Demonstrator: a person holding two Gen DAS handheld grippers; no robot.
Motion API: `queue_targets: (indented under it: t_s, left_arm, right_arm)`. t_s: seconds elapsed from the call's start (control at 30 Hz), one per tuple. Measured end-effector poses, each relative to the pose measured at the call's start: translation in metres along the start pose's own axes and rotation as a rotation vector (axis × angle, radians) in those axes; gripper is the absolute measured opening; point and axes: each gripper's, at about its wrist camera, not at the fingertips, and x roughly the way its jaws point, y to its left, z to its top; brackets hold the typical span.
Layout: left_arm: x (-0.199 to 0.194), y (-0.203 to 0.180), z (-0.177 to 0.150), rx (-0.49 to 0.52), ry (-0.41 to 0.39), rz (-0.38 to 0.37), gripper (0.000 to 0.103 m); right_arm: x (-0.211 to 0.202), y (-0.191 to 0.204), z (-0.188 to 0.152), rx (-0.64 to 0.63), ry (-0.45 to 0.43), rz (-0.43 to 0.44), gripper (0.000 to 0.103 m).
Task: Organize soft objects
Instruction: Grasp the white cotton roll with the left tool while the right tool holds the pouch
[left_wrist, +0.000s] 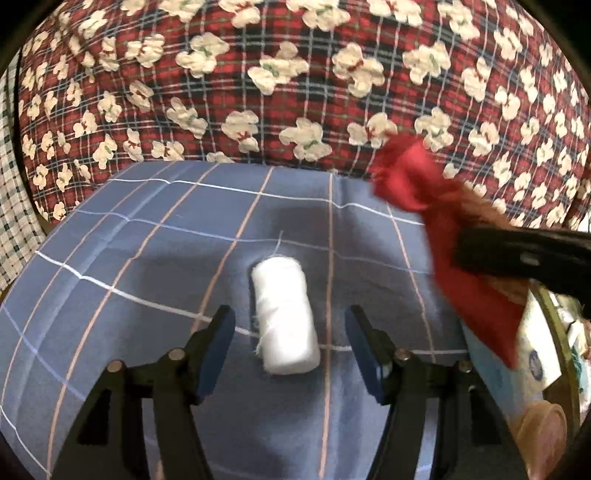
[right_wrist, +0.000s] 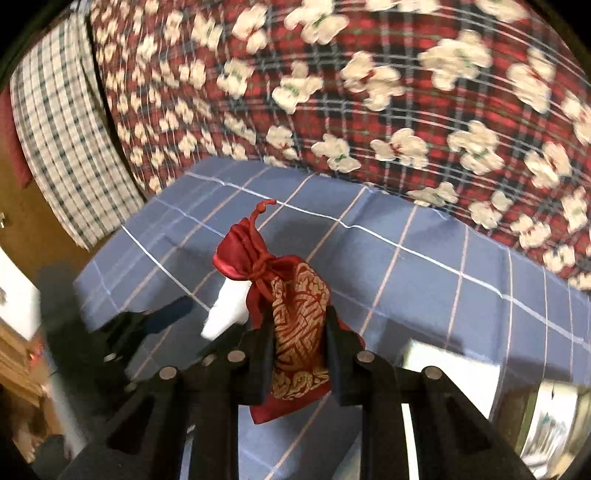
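The right gripper (right_wrist: 300, 332) has its two black fingers pressed in on a red drawstring pouch (right_wrist: 295, 314) patterned in gold, gripping it across the body. The pouch's neck is tied off with a red cord, so what it holds cannot be seen; its satin mouth and the knotted cord end stick out ahead of the fingertips, and its bottom hem hangs below them. From the left wrist view the same pouch (left_wrist: 424, 206) is a blurred red shape up and to the right, with the right gripper's black finger crossing in front of it.

The left gripper (left_wrist: 290, 332) is spread wide and holds nothing. A white roll of gauze-like cloth (left_wrist: 282, 314) lies on the blue checked sheet (left_wrist: 129, 258) between its blue-padded fingers (left_wrist: 218, 350), touching neither, with loose threads at its ends. In the right wrist view the roll (right_wrist: 227, 310) is mostly hidden behind the pouch, just to its left.

Beyond both grippers rises a red plaid quilt with white flowers (left_wrist: 295, 92). At the right edge of the left view, a round-rimmed container (left_wrist: 554, 332) is cut off and its contents are too blurred to name.
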Motion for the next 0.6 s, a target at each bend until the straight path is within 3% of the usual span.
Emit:
queue_targets:
  t_s: [0.13,0.2,0.27,0.4,0.6]
  left_arm:
    - [0.013,-0.004,0.002,0.003,0.057,0.029,0.058]
    - [0.021,0.0,0.003,-0.02,0.092,0.021,0.041]
    - [0.026,0.003,0.003,-0.039,0.108,0.018,0.031]
    - [0.023,0.003,0.002,-0.038,0.099,0.01,0.029]
    - [-0.005,-0.007,-0.008,-0.027,-0.006,0.019,0.028]
  right_arm:
    - [-0.019,-0.008,-0.014,0.042,-0.067,-0.005,0.026]
    - [-0.027,-0.011,-0.022,0.054,-0.102,-0.012,0.026]
    - [-0.031,-0.012,-0.027,0.055,-0.129,-0.023,0.026]
    - [-0.038,-0.016,-0.036,0.066,-0.178,-0.035,0.026]
    - [-0.052,-0.029,-0.046,0.091,-0.248,-0.044,0.026]
